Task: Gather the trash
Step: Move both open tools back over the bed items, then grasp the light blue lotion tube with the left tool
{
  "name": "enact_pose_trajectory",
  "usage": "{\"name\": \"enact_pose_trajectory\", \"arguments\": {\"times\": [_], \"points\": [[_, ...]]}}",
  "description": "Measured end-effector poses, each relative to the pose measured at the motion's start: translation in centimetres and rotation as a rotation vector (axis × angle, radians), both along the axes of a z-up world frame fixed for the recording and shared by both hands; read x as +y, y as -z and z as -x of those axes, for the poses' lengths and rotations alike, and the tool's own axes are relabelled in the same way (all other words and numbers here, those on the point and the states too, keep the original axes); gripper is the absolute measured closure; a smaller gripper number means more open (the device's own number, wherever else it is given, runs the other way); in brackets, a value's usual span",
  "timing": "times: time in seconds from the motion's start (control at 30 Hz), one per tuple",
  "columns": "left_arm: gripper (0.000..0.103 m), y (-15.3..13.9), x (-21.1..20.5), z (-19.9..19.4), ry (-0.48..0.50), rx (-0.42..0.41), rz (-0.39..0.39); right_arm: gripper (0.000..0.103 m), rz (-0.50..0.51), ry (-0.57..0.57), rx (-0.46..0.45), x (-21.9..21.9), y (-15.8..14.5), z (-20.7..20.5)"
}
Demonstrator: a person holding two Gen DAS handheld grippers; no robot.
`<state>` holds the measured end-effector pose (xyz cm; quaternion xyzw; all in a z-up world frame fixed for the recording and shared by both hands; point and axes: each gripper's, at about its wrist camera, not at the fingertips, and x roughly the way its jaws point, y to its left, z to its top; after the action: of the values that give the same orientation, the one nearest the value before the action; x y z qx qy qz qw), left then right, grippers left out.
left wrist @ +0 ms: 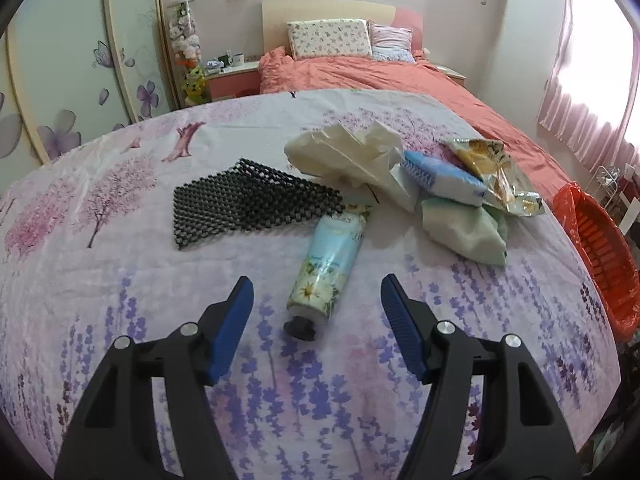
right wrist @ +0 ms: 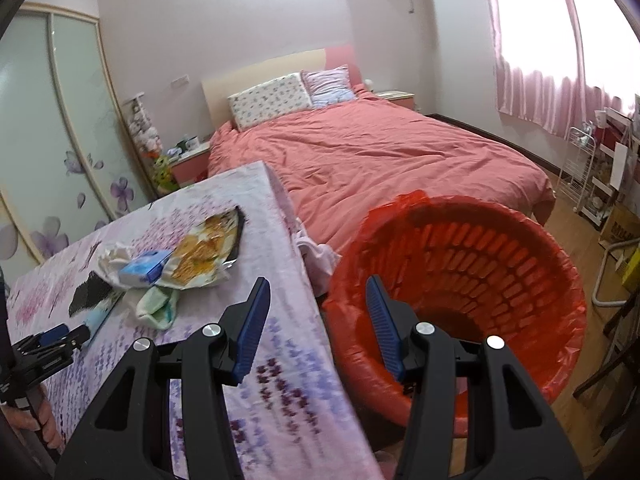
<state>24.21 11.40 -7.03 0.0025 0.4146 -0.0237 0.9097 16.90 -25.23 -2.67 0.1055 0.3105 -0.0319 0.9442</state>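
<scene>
Left wrist view: my left gripper [left wrist: 316, 292], jaws apart, faces a mid-tabletop cream tube [left wrist: 328, 264]; its roundness may roll it from my pinch.

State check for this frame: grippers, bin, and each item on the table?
left gripper: open, empty, around the tube
right gripper: open, empty
hand cream tube: lying flat, capped
red bin: lined, looks empty
snack bag: opened, crumpled
tissue pack: lying on pile
black mesh mat: flat
</scene>
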Motion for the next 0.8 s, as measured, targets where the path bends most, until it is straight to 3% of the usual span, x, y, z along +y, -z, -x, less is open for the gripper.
{"name": "enact_pose_trajectory", "arguments": {"times": [0.33,0.67,0.8], "points": [[0.06,1.4,-1.4,-3.0,-0.015,0.051,-0.018,0.052,0.018,-0.024,0.012,1.8,0.0,0.0],[0.073,1.5,-1.3,-3.5,-0.028,0.042,-0.036,0.052,0.022,-0.069,0.022,4.2,0.1,-0.4],[0.073,1.5,0.1,-2.8,-0.051,0.042,-0.07,0.052,0.023,-0.087,0.023,5.0,0.1,-0.4]]}}
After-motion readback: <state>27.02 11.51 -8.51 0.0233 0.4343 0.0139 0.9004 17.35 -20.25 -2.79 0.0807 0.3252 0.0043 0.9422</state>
